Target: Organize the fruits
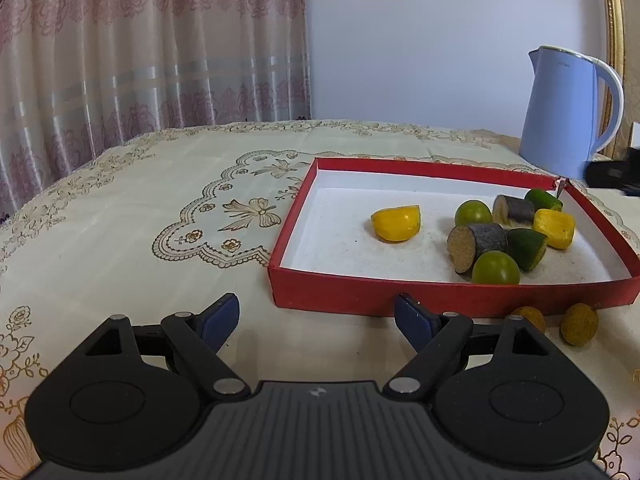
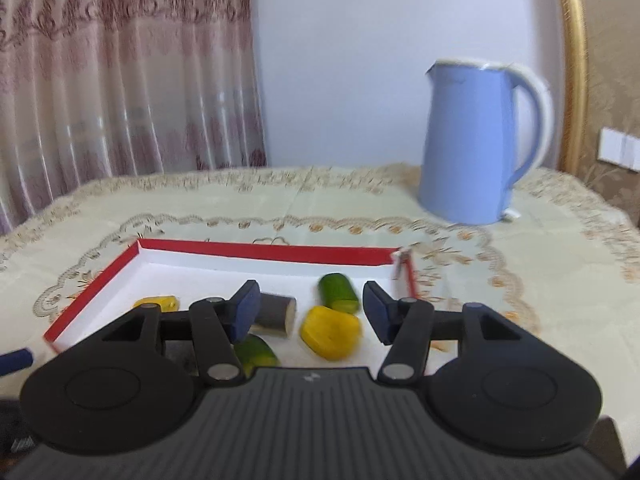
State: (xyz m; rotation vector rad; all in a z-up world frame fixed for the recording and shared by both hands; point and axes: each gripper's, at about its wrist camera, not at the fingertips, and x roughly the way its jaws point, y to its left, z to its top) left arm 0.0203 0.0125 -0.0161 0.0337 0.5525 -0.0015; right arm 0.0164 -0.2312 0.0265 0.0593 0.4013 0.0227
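Inside the red tray most fruit pieces already rest — two brown round fruits remain on the tablecloth beside it — left gripper and right gripper both spread, empty.

The bench wears a cream cloth with gold embroidered flowers. Behind it on the left hangs a pink patterned curtain; a plain pale wall rises beside that. A gilt frame curves right of the bench, near a wall switch.
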